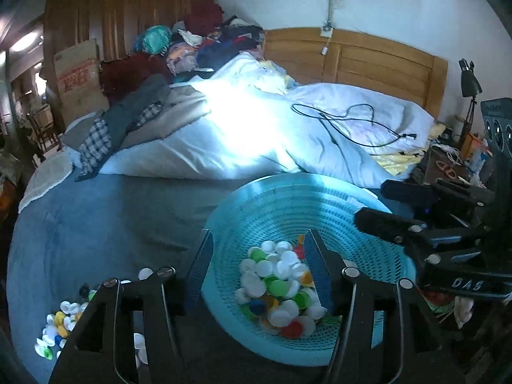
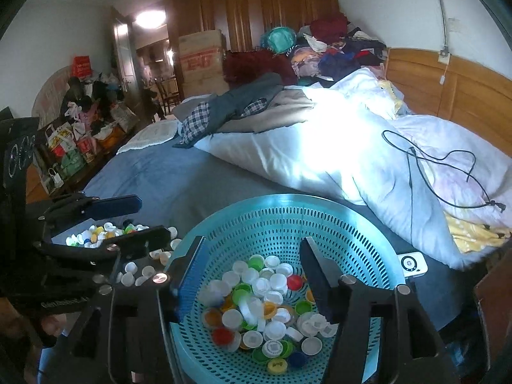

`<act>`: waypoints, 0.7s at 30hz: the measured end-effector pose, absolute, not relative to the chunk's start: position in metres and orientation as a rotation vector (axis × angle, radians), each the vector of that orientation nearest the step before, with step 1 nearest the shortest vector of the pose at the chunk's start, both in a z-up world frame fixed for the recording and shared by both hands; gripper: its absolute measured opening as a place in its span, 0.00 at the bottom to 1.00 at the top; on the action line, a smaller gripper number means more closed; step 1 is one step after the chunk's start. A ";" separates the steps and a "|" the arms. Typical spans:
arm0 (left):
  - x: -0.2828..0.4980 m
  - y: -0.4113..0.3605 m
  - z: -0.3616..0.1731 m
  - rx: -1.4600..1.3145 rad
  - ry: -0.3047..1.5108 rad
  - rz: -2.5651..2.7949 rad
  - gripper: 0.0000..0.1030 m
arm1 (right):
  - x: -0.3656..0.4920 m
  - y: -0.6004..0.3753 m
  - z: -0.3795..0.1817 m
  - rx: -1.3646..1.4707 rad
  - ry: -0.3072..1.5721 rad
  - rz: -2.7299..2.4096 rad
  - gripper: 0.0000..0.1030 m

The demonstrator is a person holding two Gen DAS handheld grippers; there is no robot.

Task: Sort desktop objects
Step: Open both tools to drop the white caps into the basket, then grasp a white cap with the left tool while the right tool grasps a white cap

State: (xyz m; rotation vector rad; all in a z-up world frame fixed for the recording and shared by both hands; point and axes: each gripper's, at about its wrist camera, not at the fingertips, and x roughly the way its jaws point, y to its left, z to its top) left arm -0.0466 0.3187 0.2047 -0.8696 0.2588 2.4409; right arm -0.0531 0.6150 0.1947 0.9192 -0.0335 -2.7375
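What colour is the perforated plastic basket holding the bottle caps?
Teal perforated plastic basket; clearest in the right wrist view.

Both wrist views look down, close, sharing the teal basket (image 1: 368, 204).

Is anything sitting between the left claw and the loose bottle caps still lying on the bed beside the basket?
Nothing visible blocks the way. The loose bottle caps lie bare on the blue bedsheet, left of the teal basket. The left claw is open and empty, hanging just above them.

A rumpled white duvet (image 1: 243, 128) with a black cable (image 1: 345, 121) on it — piled clothes (image 2: 332, 48) behind
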 end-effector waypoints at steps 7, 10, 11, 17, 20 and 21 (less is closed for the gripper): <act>-0.030 0.216 0.129 -0.964 0.164 2.611 0.57 | -0.036 0.575 0.177 0.881 0.009 -2.612 0.62; -0.019 0.144 0.075 -1.113 0.055 2.697 0.57 | -0.025 0.544 0.154 0.901 0.065 -2.514 0.62; -0.015 0.123 0.062 -1.157 0.020 2.723 0.56 | -0.021 0.534 0.146 0.913 0.080 -2.485 0.62; -0.010 0.054 0.025 -1.198 -0.105 2.821 0.56 | -0.013 0.489 0.099 1.014 0.102 -2.355 0.62; -0.017 0.060 0.022 -1.147 -0.059 2.808 0.57 | -0.016 0.479 0.091 1.034 0.115 -2.335 0.62; -0.022 0.063 0.019 -1.145 -0.037 2.805 0.57 | -0.017 0.477 0.090 1.039 0.120 -2.333 0.62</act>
